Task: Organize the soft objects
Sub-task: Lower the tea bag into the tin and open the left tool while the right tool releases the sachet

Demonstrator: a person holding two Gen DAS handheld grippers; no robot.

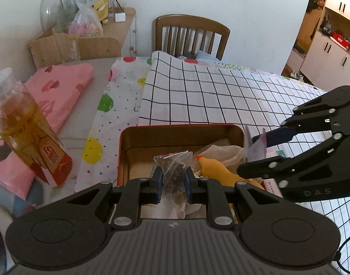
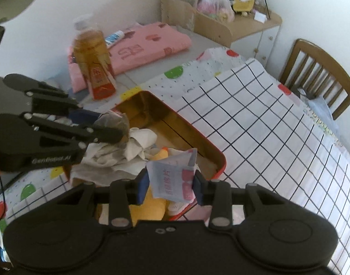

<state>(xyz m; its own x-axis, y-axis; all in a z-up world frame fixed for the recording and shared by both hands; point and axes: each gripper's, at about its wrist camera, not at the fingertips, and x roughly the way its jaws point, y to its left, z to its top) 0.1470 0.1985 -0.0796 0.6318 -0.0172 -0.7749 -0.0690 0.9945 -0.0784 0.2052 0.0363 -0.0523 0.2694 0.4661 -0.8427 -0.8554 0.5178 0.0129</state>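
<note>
**Desk:** Over the open tin, what is each hand doing?

**Photographer:** Between the blue pads of the left hand-held gripper (image 1: 172, 181) hangs a small clear bag of dark bits (image 1: 172, 165), pinched tight. The right hand-held gripper (image 2: 171, 184) is clamped on a pale wipe sachet with pink print (image 2: 172, 176). Both hang just above the red-rimmed tin box (image 2: 218, 158), which sits on the worktop's grid-pattern cloth (image 2: 266, 119).

**Desk:** And inside the tin?

**Photographer:** A yellow rubber chicken (image 1: 211, 167), a mesh pouch (image 1: 227, 153) and crumpled white cloth (image 2: 131, 146) already lie there. A bottle of amber liquid (image 1: 21, 119) stands beside it, with folded pink fabric (image 1: 60, 87) behind.

**Desk:** So which step is this?

**Photographer:** By my reading, the drop-off: two soft packets are being brought to the tin. Next, each should be lowered into the bare far half, then the pads eased apart so nothing snags or spills over the rim.
</note>
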